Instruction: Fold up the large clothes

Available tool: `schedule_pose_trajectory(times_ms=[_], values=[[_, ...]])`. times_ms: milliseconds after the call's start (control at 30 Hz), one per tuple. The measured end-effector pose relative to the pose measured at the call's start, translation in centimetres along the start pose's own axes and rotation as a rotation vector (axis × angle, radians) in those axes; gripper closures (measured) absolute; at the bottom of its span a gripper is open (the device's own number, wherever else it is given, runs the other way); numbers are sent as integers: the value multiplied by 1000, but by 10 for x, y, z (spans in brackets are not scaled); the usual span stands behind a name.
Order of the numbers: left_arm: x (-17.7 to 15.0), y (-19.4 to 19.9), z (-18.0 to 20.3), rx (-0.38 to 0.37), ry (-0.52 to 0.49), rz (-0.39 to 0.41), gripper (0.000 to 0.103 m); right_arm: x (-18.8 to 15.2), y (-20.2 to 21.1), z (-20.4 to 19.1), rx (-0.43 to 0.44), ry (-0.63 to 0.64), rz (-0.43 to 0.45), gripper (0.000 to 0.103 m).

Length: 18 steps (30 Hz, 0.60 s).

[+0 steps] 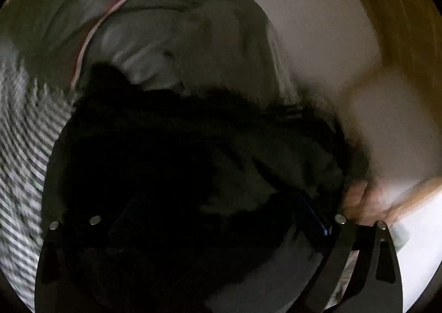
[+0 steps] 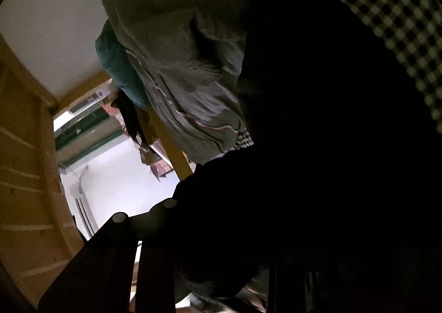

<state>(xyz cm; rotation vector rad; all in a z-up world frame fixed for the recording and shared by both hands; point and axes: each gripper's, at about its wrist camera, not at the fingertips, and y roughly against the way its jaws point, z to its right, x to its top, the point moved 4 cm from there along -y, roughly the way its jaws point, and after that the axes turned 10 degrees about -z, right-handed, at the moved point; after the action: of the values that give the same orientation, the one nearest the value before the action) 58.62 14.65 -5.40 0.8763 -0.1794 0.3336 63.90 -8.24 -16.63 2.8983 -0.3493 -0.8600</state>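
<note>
A black garment (image 1: 193,188) drapes over both hand-held grippers, beside a grey sweater (image 2: 171,36). Step in hand appears to be lifting it out. Neither jaw state can be told. Next: spread it flat.

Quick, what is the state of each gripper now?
Left gripper: buried in the black garment; cannot be told.
Right gripper: dark cloth covers it; cannot be told.

Both views are dim and underexposed, with round fisheye edges fading to black corners. The left wrist view is smeared by motion blur, worst on the striped fabric (image 1: 25,147), and the dark garment (image 1: 179,175) loses all detail. The right wrist view is sharper; light comes from a bright white wall (image 2: 116,175), and the black cloth (image 2: 331,175) is featureless shadow.
</note>
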Motion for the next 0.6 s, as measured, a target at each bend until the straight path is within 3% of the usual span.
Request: schedule_pose_trajectory(times_ms=[67, 167, 233, 267, 300, 333, 367, 433, 467, 500, 600], values=[[14, -5, -5, -16, 31, 16, 5, 4, 6, -4, -13, 48, -45, 76], [23, -20, -4, -8, 0, 29, 5, 2, 17, -12, -39, 88, -83, 74], [22, -22, -2, -33, -18, 21, 7, 2, 24, -8, -18, 36, -128, 71], [20, -21, 0, -29, -35, 29, 8, 2, 32, -1, 37, -35, -149, 65], [17, -19, 1, -20, -50, 41, 8, 1, 39, 1, 118, -70, -142, 25], [12, -18, 2, 1, -74, 54, 9, -1, 51, -4, 231, -68, -107, 4], [9, -19, 1, 23, -101, 67, 9, -7, 70, -14, 322, -32, -44, 4], [-1, -22, -1, 94, -164, 91, 9, -17, 100, -30, 389, 34, 62, 3], [-2, -26, -5, 131, -166, 83, 9, -23, 114, -36, 372, 55, 121, 3], [3, -31, -10, 165, -141, 70, 9, -29, 125, -46, 300, 123, 165, 3], [22, -31, -22, 179, -54, 49, 9, -59, 129, -80, -85, 477, 264, 3]])
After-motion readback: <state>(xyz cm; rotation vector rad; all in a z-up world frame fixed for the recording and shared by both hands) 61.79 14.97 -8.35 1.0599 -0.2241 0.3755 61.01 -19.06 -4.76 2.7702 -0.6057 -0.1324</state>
